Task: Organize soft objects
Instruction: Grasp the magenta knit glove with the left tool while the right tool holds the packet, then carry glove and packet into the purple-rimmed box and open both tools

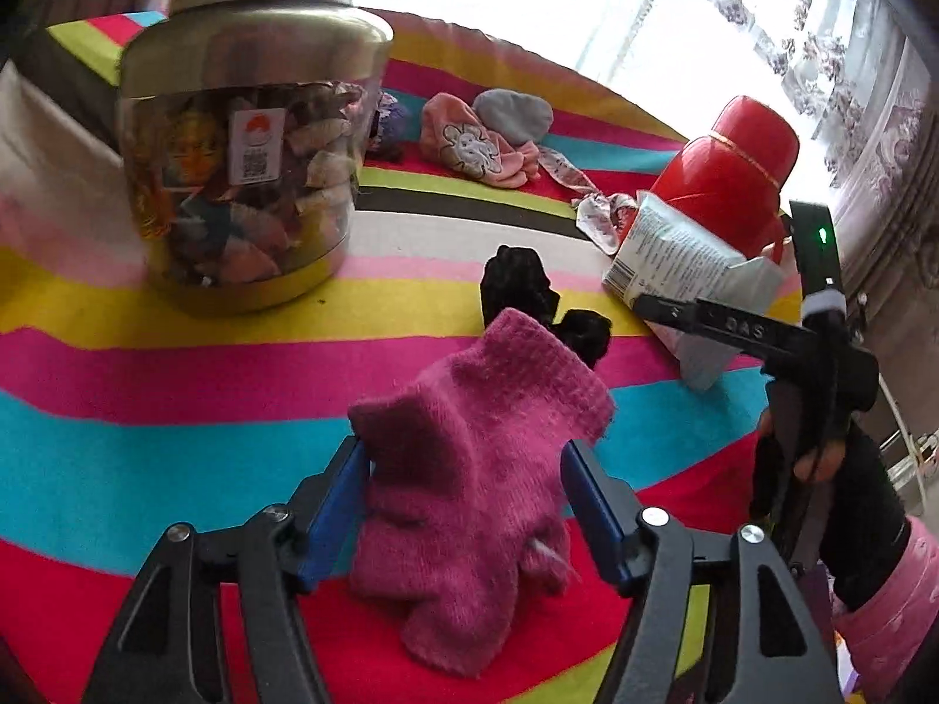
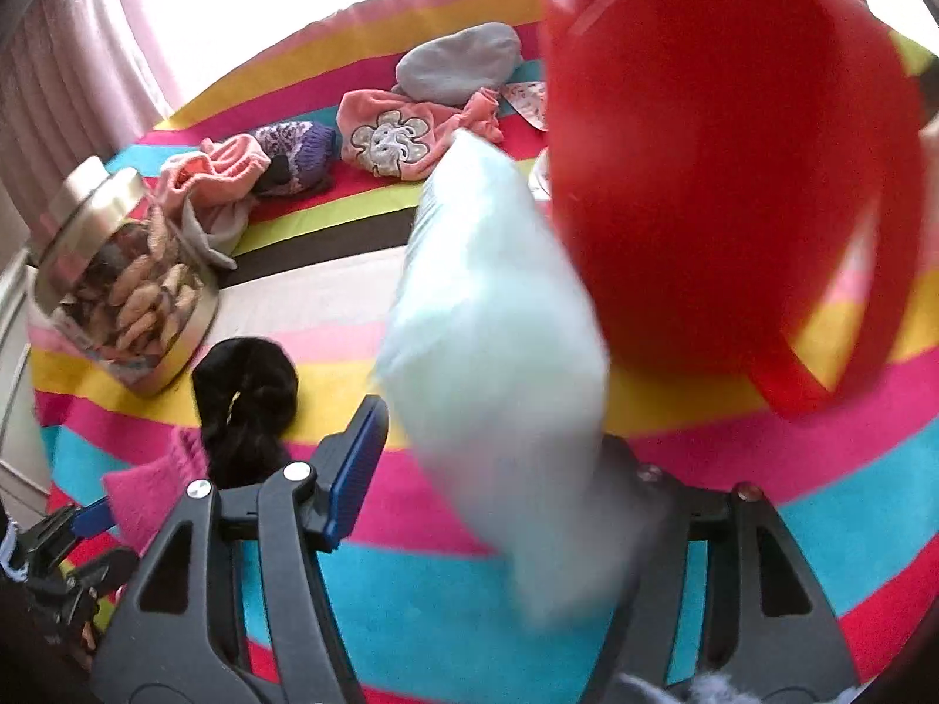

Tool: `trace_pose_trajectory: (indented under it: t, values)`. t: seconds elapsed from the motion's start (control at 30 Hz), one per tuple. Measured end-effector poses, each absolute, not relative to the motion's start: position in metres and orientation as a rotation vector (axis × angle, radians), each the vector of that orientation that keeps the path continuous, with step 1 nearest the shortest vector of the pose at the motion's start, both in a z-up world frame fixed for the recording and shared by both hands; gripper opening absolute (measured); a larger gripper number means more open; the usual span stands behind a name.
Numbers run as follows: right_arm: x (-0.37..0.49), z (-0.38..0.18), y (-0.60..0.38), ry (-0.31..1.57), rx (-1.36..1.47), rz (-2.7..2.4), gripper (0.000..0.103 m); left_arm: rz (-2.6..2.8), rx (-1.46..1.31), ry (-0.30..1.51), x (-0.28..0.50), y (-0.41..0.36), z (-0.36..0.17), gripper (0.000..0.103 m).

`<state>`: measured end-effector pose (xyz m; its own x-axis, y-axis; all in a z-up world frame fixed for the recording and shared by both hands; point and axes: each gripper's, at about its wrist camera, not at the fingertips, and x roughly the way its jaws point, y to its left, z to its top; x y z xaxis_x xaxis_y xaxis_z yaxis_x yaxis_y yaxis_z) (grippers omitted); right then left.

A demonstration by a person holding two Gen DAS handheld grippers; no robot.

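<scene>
A cloth point(image 1: 147, 364) in bright stripes of pink, yellow, turquoise, red, green, black and white covers the whole surface, with pale patterned curtains point(image 1: 880, 135) and a bright window behind its far edge. The left gripper point(image 1: 466, 504) stands with jaws apart around a pink knitted glove point(image 1: 469, 498) lying near on the cloth, its blue pads just beside the wool. A black glove point(image 1: 522, 287) lies just beyond it. The right gripper point(image 2: 499, 469) carries a pale, blurred packet point(image 2: 499, 364) between its fingers beside a red jar point(image 2: 722, 176). Far left stands a steel-lidded jar point(image 1: 246, 164); a pink hat point(image 1: 475, 146) and grey cap point(image 1: 513, 114) lie at the far side.
</scene>
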<state>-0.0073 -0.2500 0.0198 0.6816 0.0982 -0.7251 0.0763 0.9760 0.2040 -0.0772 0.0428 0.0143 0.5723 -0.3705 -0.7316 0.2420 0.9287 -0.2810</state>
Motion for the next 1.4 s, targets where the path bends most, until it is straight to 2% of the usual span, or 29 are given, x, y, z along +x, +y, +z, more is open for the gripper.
trace_pose_trajectory:
  t: [0.03,0.23,0.27,0.3,0.5,0.67,1.4]
  values:
    - [-0.006,0.020,-0.248,0.817,0.203,-0.010,0.041,-0.368,-0.145,0.913,-0.071,0.040,0.011,0.071]
    - [-0.051,0.041,-0.235,0.699,0.174,0.033,0.041,-0.345,-0.056,0.896,-0.064,0.026,0.004,0.071]
    - [-0.061,0.045,-0.234,0.688,0.177,0.054,0.041,-0.352,-0.045,0.898,-0.065,0.024,0.003,0.050]
    - [-0.074,0.048,-0.234,0.679,0.181,0.080,0.041,-0.383,-0.027,0.906,-0.068,0.021,0.003,0.017]
    - [-0.116,0.049,-0.241,0.702,0.200,0.103,0.041,-0.387,-0.078,0.913,-0.087,0.023,0.010,0.017]
    - [-0.137,0.046,-0.241,0.727,0.200,0.121,0.041,-0.373,-0.097,0.871,-0.103,0.021,0.039,0.017]
    - [-0.220,0.067,-0.282,0.693,0.195,0.028,0.041,-0.475,0.145,0.790,-0.145,-0.078,0.087,0.017]
